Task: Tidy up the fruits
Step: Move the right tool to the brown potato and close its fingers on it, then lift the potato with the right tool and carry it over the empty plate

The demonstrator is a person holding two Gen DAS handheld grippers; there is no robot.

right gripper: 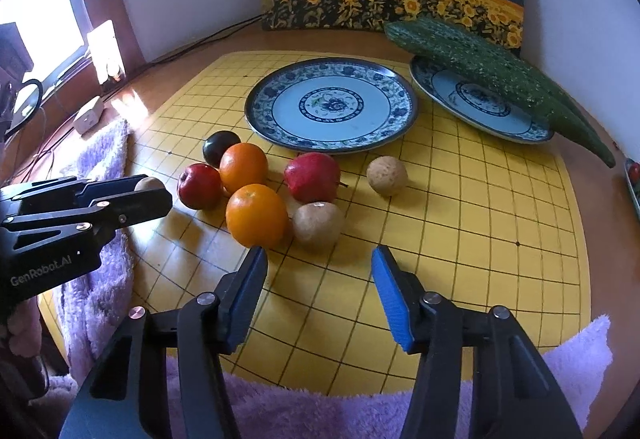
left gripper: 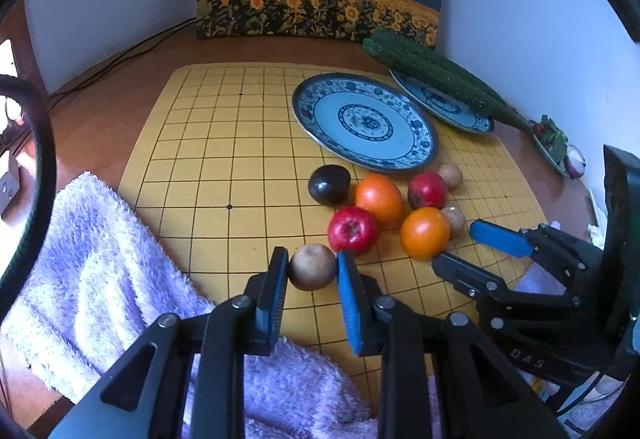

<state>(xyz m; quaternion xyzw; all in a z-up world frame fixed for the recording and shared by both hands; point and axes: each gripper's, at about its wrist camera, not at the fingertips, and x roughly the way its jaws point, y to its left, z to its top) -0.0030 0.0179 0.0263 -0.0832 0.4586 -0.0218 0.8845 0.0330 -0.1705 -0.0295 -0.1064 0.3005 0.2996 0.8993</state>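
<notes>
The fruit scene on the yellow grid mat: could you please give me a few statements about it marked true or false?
1. The left gripper is shut on a brown fruit. True.
2. The near plate holds two oranges. False: it is bare.
3. A cucumber lies across the far plate. True.
4. The right gripper holds an apple. False: its jaws are open with nothing between them.
</notes>
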